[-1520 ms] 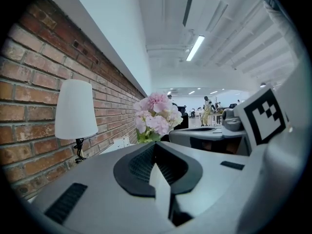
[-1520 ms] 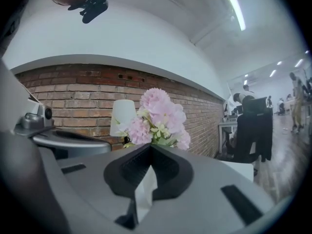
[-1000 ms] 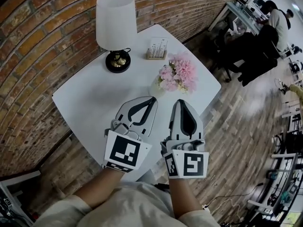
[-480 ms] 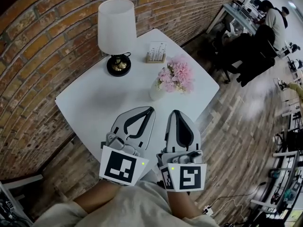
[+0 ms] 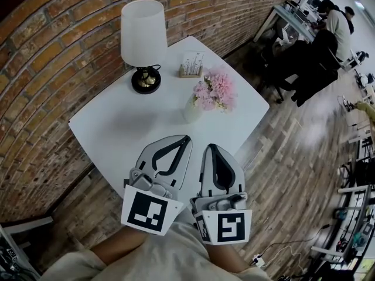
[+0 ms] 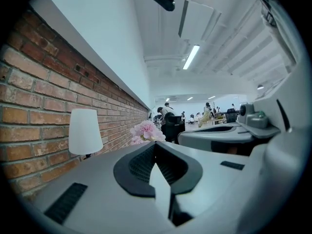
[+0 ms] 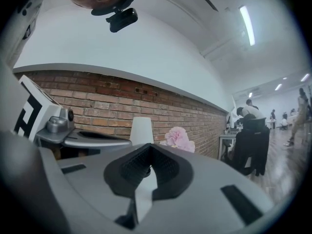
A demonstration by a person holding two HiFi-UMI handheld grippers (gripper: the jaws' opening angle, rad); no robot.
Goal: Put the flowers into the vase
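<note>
Pink flowers (image 5: 214, 91) stand in a small white vase (image 5: 191, 111) on the white table (image 5: 111, 127), right of its middle. Both grippers hover side by side over the table's near corner, well short of the vase. My left gripper (image 5: 186, 138) is shut with nothing in it, and my right gripper (image 5: 208, 148) is shut and empty too. In the left gripper view the flowers (image 6: 146, 130) show just beyond the closed tips of the left gripper (image 6: 155, 143). The right gripper view has the flowers (image 7: 179, 138) a little right of the right gripper (image 7: 147, 145).
A white-shaded lamp (image 5: 143, 34) stands at the table's far left by the brick wall (image 5: 47, 69). A small card holder (image 5: 191, 64) sits behind the vase. Wooden floor lies to the right, and people sit at desks (image 5: 328, 28) at the upper right.
Both grippers have drawn back together towards the table's near corner, away from the vase. Their jaws stayed shut and empty.
</note>
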